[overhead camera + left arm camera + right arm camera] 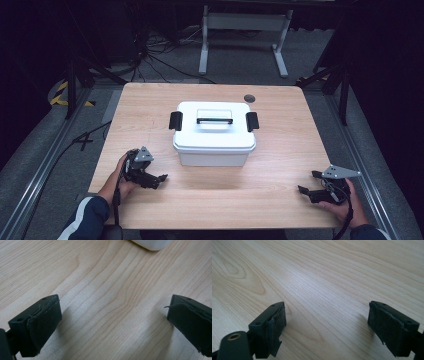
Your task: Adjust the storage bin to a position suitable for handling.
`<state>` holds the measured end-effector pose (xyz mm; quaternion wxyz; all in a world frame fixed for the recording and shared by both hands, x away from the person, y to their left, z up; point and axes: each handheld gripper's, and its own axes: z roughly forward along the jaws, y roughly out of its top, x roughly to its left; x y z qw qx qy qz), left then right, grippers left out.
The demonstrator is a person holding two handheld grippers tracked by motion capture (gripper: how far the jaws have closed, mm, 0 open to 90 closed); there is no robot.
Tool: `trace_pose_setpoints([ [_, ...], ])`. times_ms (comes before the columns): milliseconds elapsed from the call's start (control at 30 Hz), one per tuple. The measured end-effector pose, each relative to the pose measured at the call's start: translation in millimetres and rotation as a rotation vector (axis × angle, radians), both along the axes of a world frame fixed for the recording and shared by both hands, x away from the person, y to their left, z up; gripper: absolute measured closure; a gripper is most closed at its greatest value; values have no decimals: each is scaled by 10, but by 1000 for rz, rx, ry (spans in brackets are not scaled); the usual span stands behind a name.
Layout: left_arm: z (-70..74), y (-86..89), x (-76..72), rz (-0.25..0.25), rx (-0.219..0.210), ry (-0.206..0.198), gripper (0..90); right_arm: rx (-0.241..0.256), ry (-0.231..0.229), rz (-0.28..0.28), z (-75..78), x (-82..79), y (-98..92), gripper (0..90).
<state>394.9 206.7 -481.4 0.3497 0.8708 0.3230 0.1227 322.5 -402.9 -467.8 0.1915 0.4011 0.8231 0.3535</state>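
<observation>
- Overhead, in the high view, a white plastic storage box (214, 134) with a clear carry handle (214, 120) and two black side latches (175, 121) sits shut near the middle of the pale wooden table (280, 165). The left tongs (159, 180) rest on the table just off the box's near left corner, and the right tongs (306, 183) lie well apart from it near the right edge; both stand spread and hold nothing.
- Next, in the left gripper view, the left tongs (113, 315) gape wide over bare wood grain, with a rounded white corner of the box (152, 243) at the top edge, near but not touching.
- Lastly, in the right gripper view, the right tongs (325, 320) are likewise parted and empty above the table.
- Judged from this, the work has barely begun: latches down, lid on, box untouched; unlatching and opening would all remain.
</observation>
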Motion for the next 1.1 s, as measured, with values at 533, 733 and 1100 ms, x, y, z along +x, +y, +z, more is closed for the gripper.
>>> trace_pose_setpoints([
  [533, 0, -8, -12, 2, -3, 6, 0, -14, 19, 31, 32, 95, 36, 205],
  [733, 1, -3, -5, -21, 0, 3, 0, -27, 10, 55, 98, 98, 68, 310],
  [1100, -1, -11, -6, -15, -2, -1, 1, -45, -64, 158, 596, 221, 300, 387],
])
